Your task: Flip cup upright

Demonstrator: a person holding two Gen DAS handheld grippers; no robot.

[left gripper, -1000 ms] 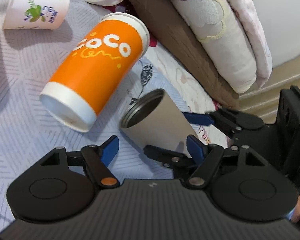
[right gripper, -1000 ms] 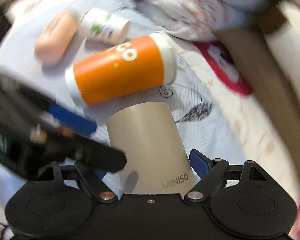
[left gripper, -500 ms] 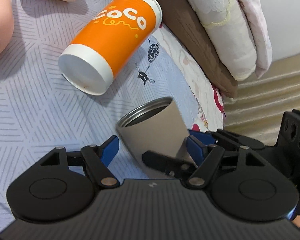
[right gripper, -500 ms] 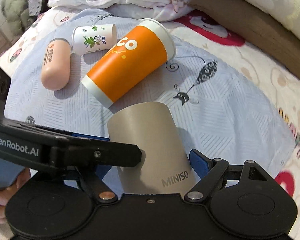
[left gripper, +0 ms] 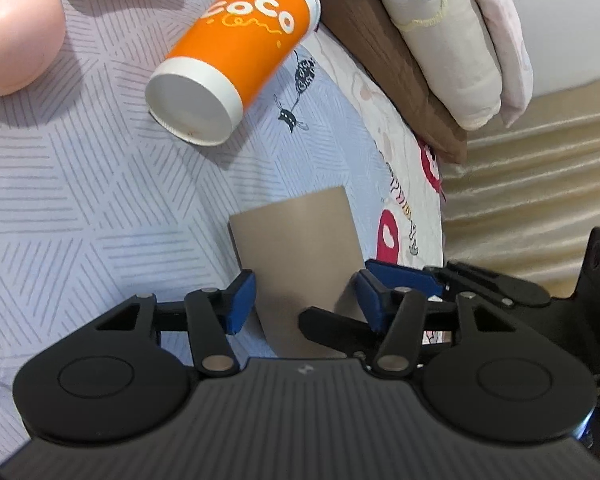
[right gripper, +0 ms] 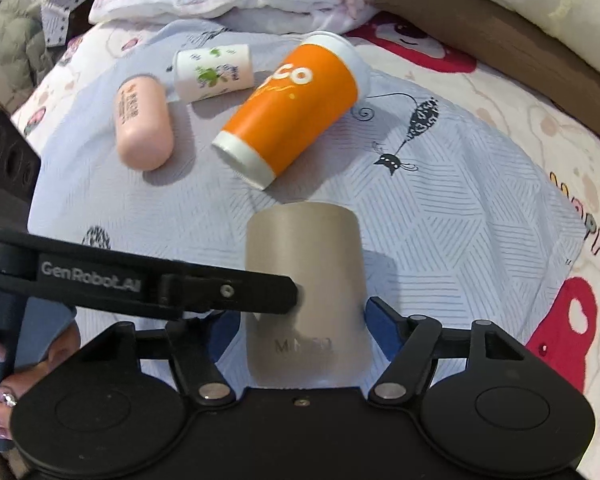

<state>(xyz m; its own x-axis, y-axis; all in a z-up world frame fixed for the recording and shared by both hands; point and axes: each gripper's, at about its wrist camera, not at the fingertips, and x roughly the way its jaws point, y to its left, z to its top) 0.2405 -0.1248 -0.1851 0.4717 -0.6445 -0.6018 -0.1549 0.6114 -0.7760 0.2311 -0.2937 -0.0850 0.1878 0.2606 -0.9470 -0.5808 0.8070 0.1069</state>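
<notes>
A beige metal MINISO cup (left gripper: 300, 252) sits between both grippers above the bedspread; it also shows in the right wrist view (right gripper: 306, 280). My right gripper (right gripper: 300, 320) is shut on the beige cup near one end. My left gripper (left gripper: 304, 300) has closed in so its blue pads (left gripper: 242, 300) rest against the cup's sides. The right gripper's fingers cross in front of the left one (left gripper: 404, 280). The cup's mouth is hidden in both views.
An orange COCO paper cup (left gripper: 236, 52) lies on its side on the lilac bedspread (left gripper: 80, 200). A pink capsule bottle (right gripper: 142, 120) and a small white printed cup (right gripper: 214, 68) lie beyond it. Folded pillows and blankets (left gripper: 440, 40) are stacked at the right.
The beige cup has been lifted and turned; its open mouth, seen earlier in the left view, no longer shows. The left gripper's jaws have closed in onto the cup.
</notes>
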